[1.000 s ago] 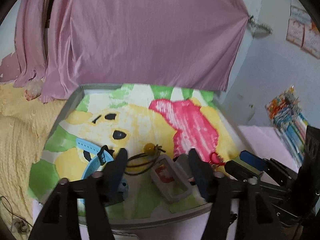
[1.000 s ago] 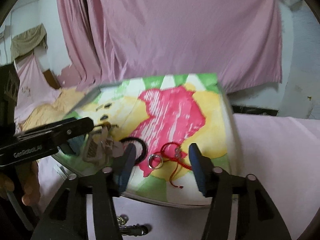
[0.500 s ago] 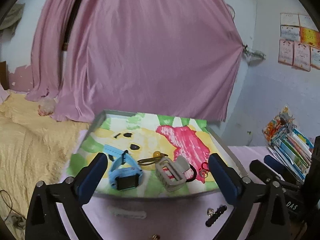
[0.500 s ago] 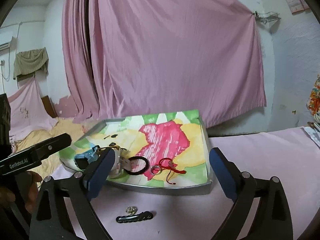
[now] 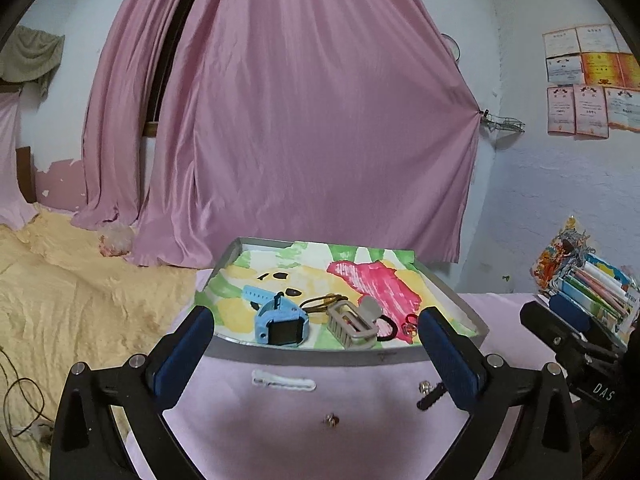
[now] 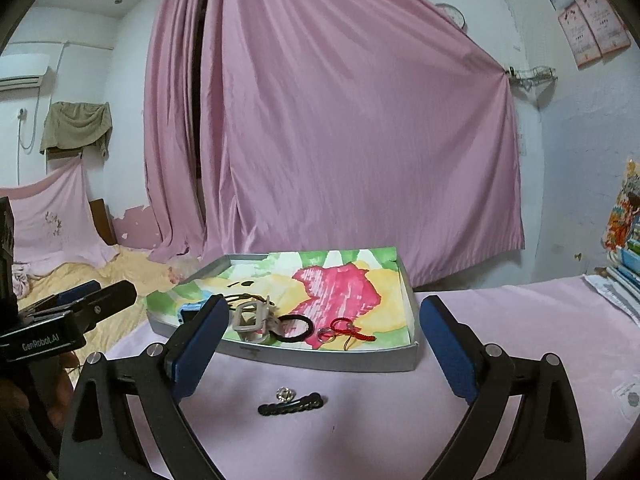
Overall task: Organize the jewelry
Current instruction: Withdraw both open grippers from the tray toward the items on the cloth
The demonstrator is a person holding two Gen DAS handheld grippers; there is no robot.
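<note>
Hovering with both claws spread wide and empty, we eye the black hair clip (image 6: 291, 403) at lower centre, just short of the tray (image 6: 320, 356). Bring the right gripper (image 6: 320, 354) down squarely (the clip lies flat) and pinch across its narrow width.

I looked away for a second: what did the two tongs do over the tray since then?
Both pulled back from the tray toward the person and opened wide: left tongs, right tongs. Neither holds anything. The blue watch, grey watch, black hair tie and red string bracelet stayed in the tray.
</note>
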